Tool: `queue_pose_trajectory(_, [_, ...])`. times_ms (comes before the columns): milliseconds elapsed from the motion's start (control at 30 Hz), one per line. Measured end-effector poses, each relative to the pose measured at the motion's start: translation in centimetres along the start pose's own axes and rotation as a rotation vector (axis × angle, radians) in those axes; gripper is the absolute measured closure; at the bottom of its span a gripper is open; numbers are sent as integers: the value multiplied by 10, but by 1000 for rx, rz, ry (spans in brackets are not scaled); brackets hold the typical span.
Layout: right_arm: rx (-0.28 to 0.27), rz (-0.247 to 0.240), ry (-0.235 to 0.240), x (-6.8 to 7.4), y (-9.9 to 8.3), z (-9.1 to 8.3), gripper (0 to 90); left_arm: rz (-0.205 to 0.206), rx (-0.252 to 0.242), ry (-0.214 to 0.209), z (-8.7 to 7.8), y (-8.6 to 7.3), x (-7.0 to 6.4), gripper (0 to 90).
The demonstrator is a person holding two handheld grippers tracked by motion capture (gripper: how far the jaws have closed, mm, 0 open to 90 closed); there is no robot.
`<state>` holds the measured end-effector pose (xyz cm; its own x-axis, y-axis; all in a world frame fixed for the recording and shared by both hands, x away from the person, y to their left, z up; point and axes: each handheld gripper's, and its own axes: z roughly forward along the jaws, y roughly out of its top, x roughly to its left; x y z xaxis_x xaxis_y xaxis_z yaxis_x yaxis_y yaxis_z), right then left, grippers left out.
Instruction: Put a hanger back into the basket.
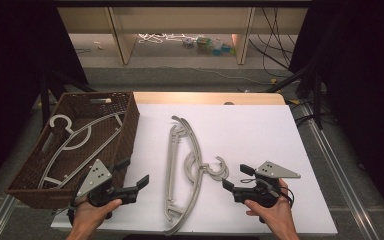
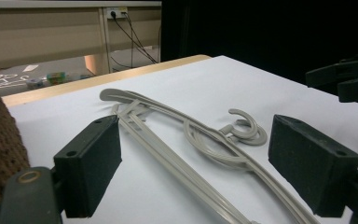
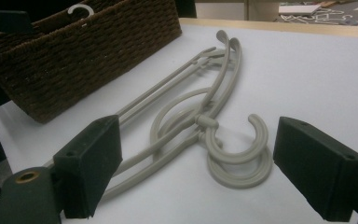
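Grey plastic hangers (image 1: 182, 172) lie stacked in the middle of the white table (image 1: 260, 130). From the high view, they look like two, one on top of the other. Their long side runs from the near edge of the table to the far edge. Their hooks (image 1: 215, 170) curl out toward the right gripper (image 1: 236, 178). That gripper is just beside the hooks, so it looks like the nearer one. The left gripper (image 1: 134, 174) sits on the other side of the hangers, near the brown woven basket (image 1: 127, 132). One more hanger (image 1: 75, 142) lies inside the basket. Both grippers have their jaws apart and hold nothing.

In the left gripper view, the jaws stand wide apart. The hangers (image 2: 177, 135) lie ahead between them, flat on the table. The long bars run away and to the left, and the hooks (image 2: 242, 130) sit to the right.

In the right gripper view, the jaws are wide apart too. The hooks (image 3: 235, 149) lie right between them and close. The long bars stretch away toward the far edge. The basket (image 3: 88, 56) stands off to the left. I think the hooks are the easy part to grab.
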<state>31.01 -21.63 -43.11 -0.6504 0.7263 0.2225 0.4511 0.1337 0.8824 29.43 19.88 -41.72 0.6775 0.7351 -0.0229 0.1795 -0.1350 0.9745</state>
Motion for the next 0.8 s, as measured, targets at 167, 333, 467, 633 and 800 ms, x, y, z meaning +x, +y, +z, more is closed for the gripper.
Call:
queue_pose_trajectory(167, [3,-15,8,4,0,4,162,-3,18,-16,4,-11,-8,167])
queue_pose_trajectory(333, [0,-20,18,7,1,11,162,-4,15,1,6,-14,-6,168])
queue_pose_trajectory(467, [40,-60,39,15,2,18,169,6,11,-1,4,-15,-6,168])
queue_pose_trajectory(633, [166,-97,36,29,8,41,185,12,8,12,0,-13,-5,169])
queue_pose_trajectory(800, [236,-91,34,34,10,67,202,15,9,-4,2,-14,-8,170])
